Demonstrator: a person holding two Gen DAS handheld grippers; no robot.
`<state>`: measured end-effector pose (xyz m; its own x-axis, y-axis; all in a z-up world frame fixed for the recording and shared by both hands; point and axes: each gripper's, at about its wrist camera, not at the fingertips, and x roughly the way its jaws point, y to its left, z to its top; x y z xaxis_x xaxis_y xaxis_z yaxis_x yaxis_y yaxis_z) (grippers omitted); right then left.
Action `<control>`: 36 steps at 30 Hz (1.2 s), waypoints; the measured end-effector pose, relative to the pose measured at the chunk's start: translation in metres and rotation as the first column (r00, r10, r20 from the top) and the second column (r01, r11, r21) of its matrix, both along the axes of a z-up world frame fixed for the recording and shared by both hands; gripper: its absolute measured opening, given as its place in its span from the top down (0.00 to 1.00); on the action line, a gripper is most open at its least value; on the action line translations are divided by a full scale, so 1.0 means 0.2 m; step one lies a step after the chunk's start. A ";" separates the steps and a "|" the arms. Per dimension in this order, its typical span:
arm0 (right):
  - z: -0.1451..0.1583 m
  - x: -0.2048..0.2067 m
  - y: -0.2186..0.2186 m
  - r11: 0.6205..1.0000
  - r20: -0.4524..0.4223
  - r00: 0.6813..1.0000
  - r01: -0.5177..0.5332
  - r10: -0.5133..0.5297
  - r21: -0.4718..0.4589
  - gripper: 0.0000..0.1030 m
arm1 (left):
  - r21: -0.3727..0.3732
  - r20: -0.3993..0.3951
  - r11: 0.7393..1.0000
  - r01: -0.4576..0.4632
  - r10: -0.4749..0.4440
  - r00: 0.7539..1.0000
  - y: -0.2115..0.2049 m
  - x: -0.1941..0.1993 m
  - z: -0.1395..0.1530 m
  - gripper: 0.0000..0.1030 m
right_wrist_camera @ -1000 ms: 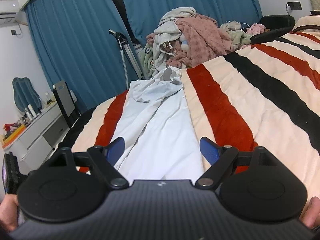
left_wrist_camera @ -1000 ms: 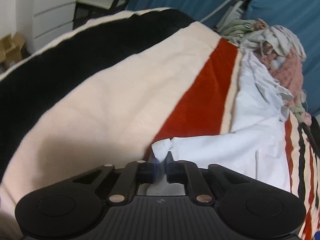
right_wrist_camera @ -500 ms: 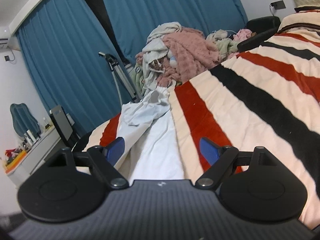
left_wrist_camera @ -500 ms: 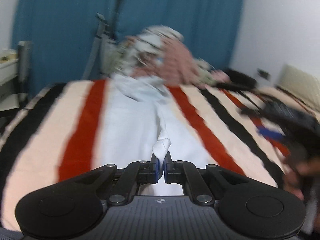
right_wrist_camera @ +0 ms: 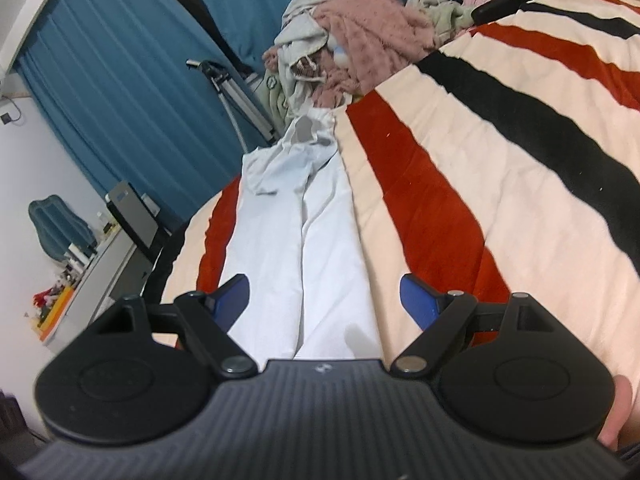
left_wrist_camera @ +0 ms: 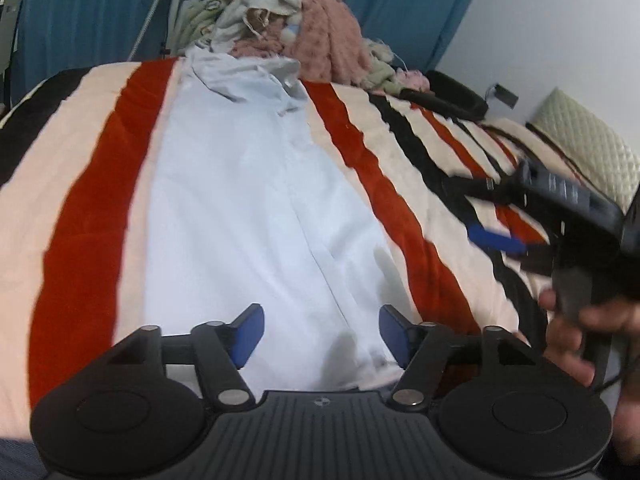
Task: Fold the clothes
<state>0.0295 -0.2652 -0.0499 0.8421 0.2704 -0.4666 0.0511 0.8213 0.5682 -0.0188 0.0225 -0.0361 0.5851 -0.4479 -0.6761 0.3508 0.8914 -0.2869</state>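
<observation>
Right below the left gripper (left_wrist_camera: 318, 332), whose blue fingers stand wide apart with nothing between them, lies the hem end of the white trousers (left_wrist_camera: 240, 208). Off to its right the right gripper (left_wrist_camera: 496, 240) shows blurred, fingers likewise spread and empty (a hand (left_wrist_camera: 576, 332) grips its handle). From both grippers the trousers run straight ahead, flat along the striped blanket (right_wrist_camera: 460, 160), legs side by side. At the far end the waist bunches just before a heap of clothes (right_wrist_camera: 352, 40), blue curtains (right_wrist_camera: 120, 80) behind.
</observation>
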 end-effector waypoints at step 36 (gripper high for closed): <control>-0.26 0.08 -0.03 0.978 -0.239 0.971 0.050 0.000 0.202 0.19 | -0.168 -0.333 0.899 -0.404 0.334 0.882 0.51 0.32 -0.25 0.22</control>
